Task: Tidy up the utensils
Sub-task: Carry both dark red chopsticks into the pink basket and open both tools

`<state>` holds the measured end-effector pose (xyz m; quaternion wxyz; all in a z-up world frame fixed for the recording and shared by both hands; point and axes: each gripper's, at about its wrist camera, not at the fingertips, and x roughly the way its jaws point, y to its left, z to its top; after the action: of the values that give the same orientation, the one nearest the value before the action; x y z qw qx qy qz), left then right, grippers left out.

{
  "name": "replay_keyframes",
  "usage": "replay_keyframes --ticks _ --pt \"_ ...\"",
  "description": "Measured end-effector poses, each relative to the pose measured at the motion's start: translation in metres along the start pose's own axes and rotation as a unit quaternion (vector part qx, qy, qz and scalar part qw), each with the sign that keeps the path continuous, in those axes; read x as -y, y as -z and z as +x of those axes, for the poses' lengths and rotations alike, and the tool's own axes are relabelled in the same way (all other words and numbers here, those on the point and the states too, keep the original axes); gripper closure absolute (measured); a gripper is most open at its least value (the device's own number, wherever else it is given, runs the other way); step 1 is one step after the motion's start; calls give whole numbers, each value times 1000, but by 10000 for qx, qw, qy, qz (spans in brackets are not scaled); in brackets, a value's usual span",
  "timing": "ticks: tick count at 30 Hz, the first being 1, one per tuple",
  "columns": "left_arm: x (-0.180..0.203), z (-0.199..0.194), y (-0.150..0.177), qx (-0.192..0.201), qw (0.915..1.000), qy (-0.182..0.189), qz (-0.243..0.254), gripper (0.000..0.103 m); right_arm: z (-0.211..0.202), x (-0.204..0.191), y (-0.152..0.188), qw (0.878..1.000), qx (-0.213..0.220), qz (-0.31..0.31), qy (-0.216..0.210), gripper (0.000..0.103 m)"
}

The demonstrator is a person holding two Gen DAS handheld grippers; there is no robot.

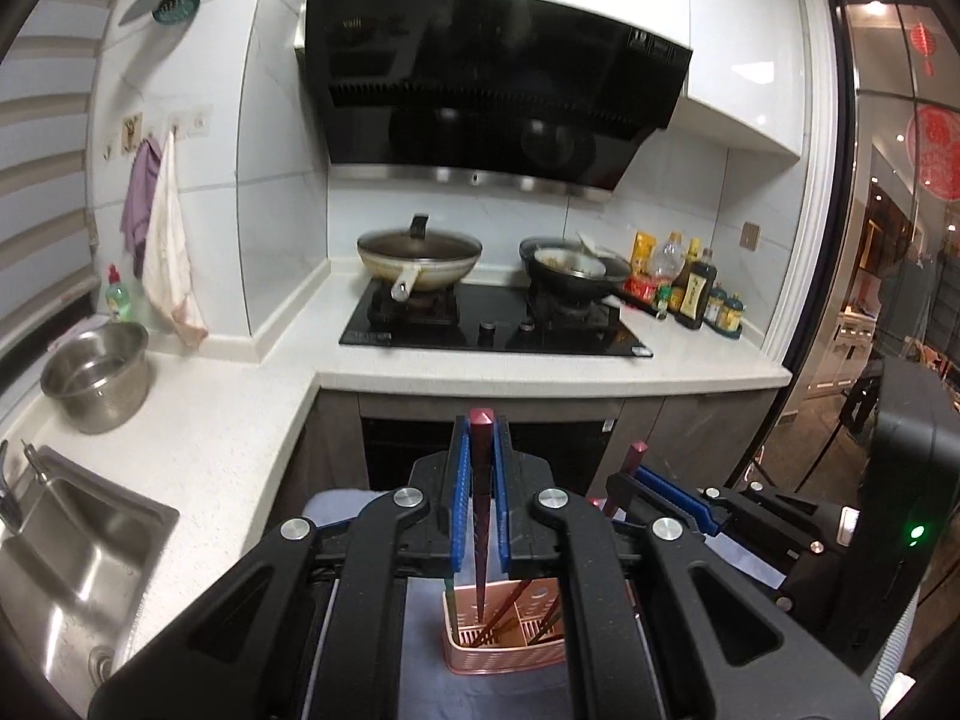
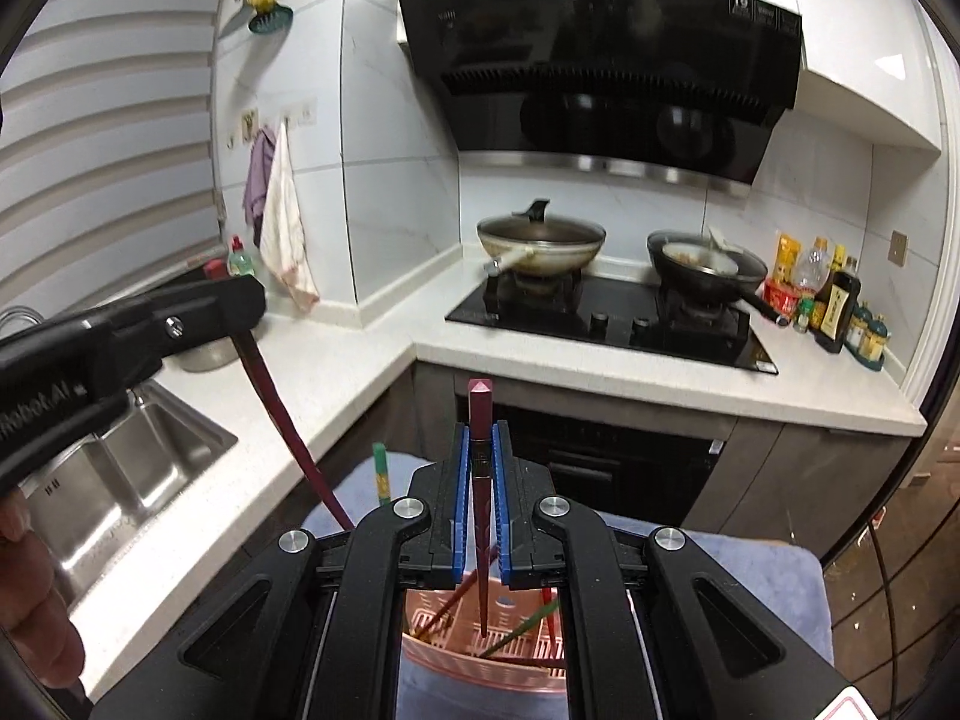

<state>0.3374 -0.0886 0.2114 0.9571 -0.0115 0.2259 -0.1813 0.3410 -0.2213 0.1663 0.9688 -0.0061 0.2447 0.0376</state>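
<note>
We hold one chopstick [image 1: 480,480] in each gripper [image 1: 478,450], jaws tight; we should lower both tips straight into the basket [image 1: 510,648].

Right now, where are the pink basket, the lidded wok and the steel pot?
pink basket [image 1: 474,657]: left wrist view, front wall.
lidded wok [image 1: 420,246]: left wrist view, glass lid.
steel pot [image 1: 99,402]: left wrist view, outer wall.

Both devices are matte black with a faint speckle. The left gripper [image 1: 478,468] has two angular linkage arms with triangular cut-outs, round silver screws at the pivots, and ribbed blue pads on its fingers [image 1: 459,480]. The right gripper [image 2: 480,468] matches it. Seen from the side, one body carries white lettering, the other a green light
</note>
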Motion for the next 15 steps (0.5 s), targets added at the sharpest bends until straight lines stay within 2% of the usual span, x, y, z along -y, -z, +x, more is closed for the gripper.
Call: replay_keyframes --ticks 9,15 --pt "0 32 18 -295 9995 -48 -27 96 22 7 18 9996 -292 31 6 96" --pt "-1 40 26 -456 9989 -103 -41 96 30 10 26 9991 -422 88 11 96"
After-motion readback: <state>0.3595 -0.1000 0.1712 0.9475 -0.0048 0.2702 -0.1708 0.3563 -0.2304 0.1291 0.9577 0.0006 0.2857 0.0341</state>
